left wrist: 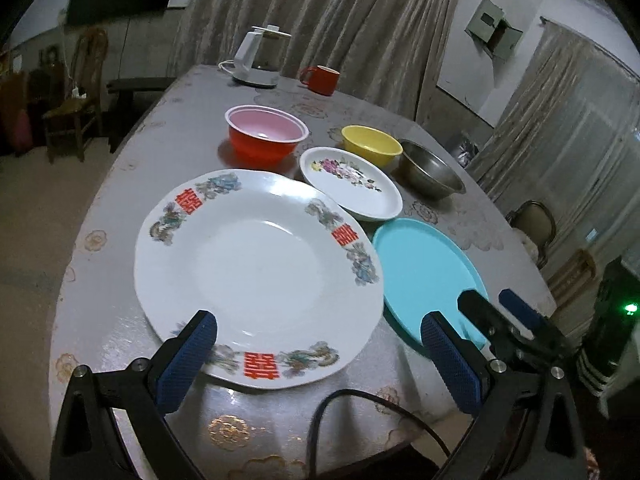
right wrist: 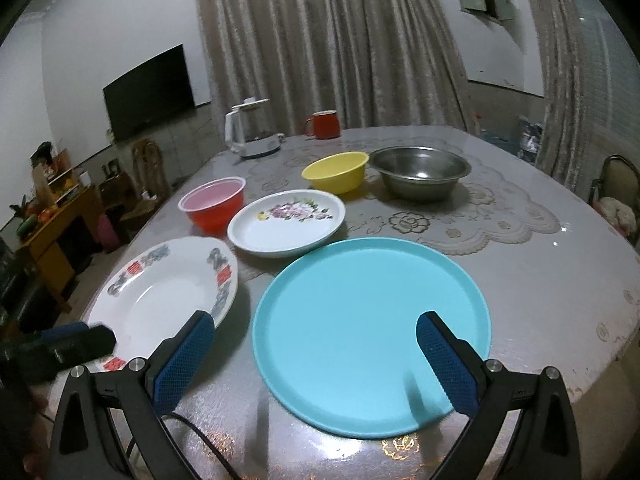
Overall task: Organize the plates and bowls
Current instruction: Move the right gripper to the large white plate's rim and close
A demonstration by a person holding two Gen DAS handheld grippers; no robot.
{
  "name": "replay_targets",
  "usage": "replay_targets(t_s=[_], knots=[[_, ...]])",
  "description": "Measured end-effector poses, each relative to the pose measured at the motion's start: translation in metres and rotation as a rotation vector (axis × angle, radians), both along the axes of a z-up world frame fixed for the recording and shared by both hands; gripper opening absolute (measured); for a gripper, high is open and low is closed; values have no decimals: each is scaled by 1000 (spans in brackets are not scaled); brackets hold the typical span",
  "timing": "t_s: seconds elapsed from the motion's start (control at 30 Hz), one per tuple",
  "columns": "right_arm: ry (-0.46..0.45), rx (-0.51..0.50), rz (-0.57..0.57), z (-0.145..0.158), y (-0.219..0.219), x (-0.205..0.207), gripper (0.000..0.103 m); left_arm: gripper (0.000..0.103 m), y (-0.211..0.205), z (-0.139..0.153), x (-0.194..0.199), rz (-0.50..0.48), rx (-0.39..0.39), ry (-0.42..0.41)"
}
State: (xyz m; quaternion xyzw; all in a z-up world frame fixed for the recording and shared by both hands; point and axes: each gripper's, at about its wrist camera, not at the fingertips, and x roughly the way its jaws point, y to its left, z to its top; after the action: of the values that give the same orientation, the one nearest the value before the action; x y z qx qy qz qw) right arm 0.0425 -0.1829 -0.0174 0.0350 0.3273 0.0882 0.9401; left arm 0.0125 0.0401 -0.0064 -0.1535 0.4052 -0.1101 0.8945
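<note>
Left wrist view has my left gripper [left wrist: 320, 360] spread wide and holding nothing, poised over the near rim of the big white plate [left wrist: 256, 276] with red characters and dragons round its border. Right wrist view has my right gripper [right wrist: 316, 356] just as wide and just as empty, over the near part of the teal plate [right wrist: 372, 332].

All the crockery sits apart on the round table [right wrist: 540, 288]: the white plate near left, the teal plate just beside it on the right, the floral dish [right wrist: 286, 222] farther back between them. Beyond lie the red bowl [right wrist: 212, 208] to the left, the yellow bowl [right wrist: 336, 170] in the middle and the steel bowl [right wrist: 420, 178] to the right. Nothing is stacked yet, so I judge the task is only beginning.

My step, as I read it, is taking a plate by its rim. To do it well I should drop one pad under the lip and one on top, square to the edge, and close firmly, since glazed china looks slippery and heavy. I would lift level and set smaller pieces on larger ones. My two grippers are close together, so I should move one at a time and mind the cable [left wrist: 340, 412].
</note>
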Motion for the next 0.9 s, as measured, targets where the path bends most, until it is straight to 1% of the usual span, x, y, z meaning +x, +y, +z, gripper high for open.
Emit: replay_targets(t_s=[0.13,0.17,0.23,0.27,0.3,0.37,0.43,0.47,0.53,0.6,0.7,0.77,0.8,0.83,0.9], knots=[[38,27,44,-5,2,4,102,103,21,2,0,25,-53,-30],[51,39,53,-7,2,4,101,103,29,3,0,45,-71,-36],[96,74,82,-12,3,10,92,103,45,2,3,74,-107,-39],[126,93,95,-14,4,14,91,103,52,1,5,85,-124,-38],[140,106,106,-16,5,15,90,103,64,0,8,104,-161,-39],[146,134,161,-17,10,19,87,103,82,-3,11,155,-215,-47],[120,134,210,-14,18,21,82,103,99,-9,15,210,-247,-47],[107,138,228,-13,21,22,80,103,102,-11,16,220,-242,-40],[98,150,253,-10,28,29,69,103,106,-17,19,228,-227,-23],[101,160,277,-8,35,41,67,103,106,-23,21,228,-238,-13],[116,179,308,-11,45,58,67,101,107,-30,21,231,-266,-28],[144,199,329,-15,51,70,63,101,106,-32,20,220,-282,-52],[150,214,348,-17,53,73,59,99,106,-34,21,215,-284,-51],[166,220,358,-21,56,78,57,96,105,-35,22,209,-287,-51],[190,211,347,-28,61,86,55,95,105,-37,21,201,-286,-61]])
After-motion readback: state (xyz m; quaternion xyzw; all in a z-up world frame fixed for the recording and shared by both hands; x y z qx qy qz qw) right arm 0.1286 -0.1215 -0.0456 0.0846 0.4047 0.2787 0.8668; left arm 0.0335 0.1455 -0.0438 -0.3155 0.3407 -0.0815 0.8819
